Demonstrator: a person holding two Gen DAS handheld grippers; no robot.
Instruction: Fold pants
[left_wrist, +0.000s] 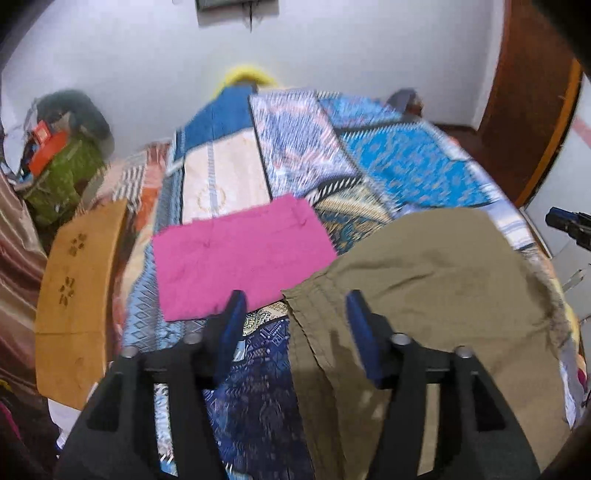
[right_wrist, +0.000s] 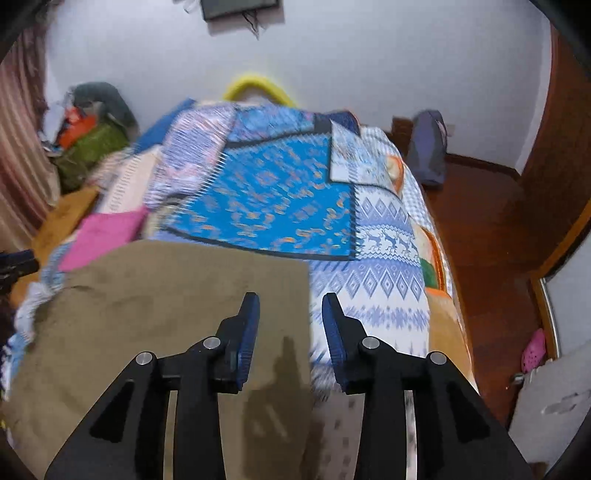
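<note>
Both grippers are up over the bed rn, neither one grabbing anything. Pics are kinda blurry btw.

Left gripper (left_wrist: 295, 306): fingers spread wide, nothing between them. The khaki pants (left_wrist: 424, 280) lie flat on the patchwork blanket (left_wrist: 406, 162), mostly under and to the right of it. The pants' left edge runs right down the gap between the fingers, so the right finger (left_wrist: 364, 332) is over the fabric and the left one is over blanket. Can't tell if the tips are actually touching cloth or just hovering above it.

Just ahead and to the left of the left gripper there's a folded pink cloth (left_wrist: 240, 254), its near corner tucked behind the left fingertip. Further left, at the edge of the bed, a mustard-yellow cloth (left_wrist: 77, 295) w/ dark paw-ish prints. The other gripper's tip pokes in at the far right.

Right gripper (right_wrist: 290, 317): also let go, gap clear. Here the pants (right_wrist: 159, 306) are under and to the left, w/ their right edge running between the fingers, left finger over khaki, right finger over the white/blue part of the blanket (right_wrist: 384, 284). Pink cloth (right_wrist: 107, 232) shows ahead-left, past the pants.

Ahead of both, beyond the bed: white wall, something yellow (right_wrist: 258, 86) curved at the far end.
</note>
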